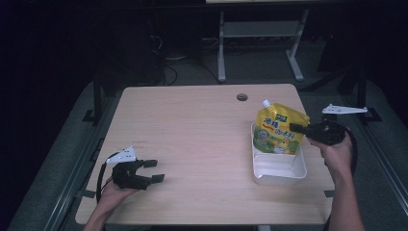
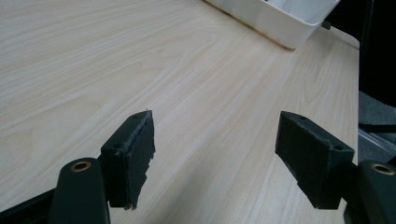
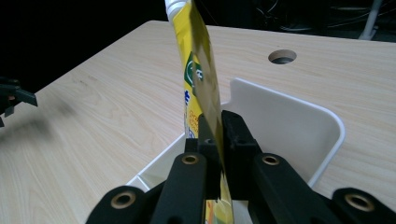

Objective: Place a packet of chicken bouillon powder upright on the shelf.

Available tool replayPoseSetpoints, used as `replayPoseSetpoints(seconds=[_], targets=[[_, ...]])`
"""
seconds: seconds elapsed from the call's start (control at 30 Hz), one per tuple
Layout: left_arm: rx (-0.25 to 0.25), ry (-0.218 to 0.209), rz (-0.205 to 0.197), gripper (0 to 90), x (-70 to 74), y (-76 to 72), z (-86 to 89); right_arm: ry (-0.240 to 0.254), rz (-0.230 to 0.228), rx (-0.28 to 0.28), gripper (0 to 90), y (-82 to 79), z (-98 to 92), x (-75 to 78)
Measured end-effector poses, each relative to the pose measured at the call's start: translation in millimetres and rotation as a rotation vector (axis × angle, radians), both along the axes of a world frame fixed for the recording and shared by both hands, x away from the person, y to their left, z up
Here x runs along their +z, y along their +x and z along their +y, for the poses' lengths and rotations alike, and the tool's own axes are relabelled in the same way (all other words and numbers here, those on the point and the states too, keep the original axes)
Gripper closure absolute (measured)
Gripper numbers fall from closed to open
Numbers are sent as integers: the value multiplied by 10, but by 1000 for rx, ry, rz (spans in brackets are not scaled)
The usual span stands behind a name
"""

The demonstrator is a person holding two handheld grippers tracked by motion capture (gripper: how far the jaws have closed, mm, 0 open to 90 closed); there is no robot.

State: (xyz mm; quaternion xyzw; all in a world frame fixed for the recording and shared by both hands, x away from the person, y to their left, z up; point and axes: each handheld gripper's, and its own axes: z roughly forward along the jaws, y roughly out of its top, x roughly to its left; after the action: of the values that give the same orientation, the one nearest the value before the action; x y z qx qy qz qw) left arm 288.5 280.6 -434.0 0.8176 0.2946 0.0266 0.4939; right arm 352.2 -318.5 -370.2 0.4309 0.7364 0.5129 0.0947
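A yellow spouted pouch [image 1: 276, 129] stands upright in the far end of a white rectangular tray [image 1: 288, 174] at the table's right side. My right gripper [image 1: 294, 128] is shut on the pouch's right edge; in the right gripper view the thin pouch edge [image 3: 201, 70] rises from between the closed jaws, over the tray's wall [image 3: 299, 116]. My left gripper [image 1: 154, 171] rests low near the table's front left, open, with nothing between its fingers [image 2: 133, 154]. The tray's corner [image 2: 280, 23] lies far ahead in the left gripper view.
The light wooden table [image 1: 192, 144] has a round cable hole [image 1: 242, 97] near its back edge. Dark floor, cables and white desk legs [image 1: 221, 48] lie beyond the table. A grey plate [image 1: 344, 109] sticks out above the right hand.
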Motion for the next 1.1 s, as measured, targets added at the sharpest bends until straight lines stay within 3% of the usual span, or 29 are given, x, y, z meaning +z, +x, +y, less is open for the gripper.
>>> replayPoseSetpoints(seconds=[0.4, 0.8, 1.1], targets=[[9, -5, -3, 272, 4, 3, 33, 37, 8, -29, 591, -52, 6, 62], [14, 3, -6, 269, 2, 2, 40, 48, -6, -65, 487, -212, -123, 184], [15, 7, -7, 264, -3, 3, 35, 54, -7, -79, 434, -385, -200, 156]])
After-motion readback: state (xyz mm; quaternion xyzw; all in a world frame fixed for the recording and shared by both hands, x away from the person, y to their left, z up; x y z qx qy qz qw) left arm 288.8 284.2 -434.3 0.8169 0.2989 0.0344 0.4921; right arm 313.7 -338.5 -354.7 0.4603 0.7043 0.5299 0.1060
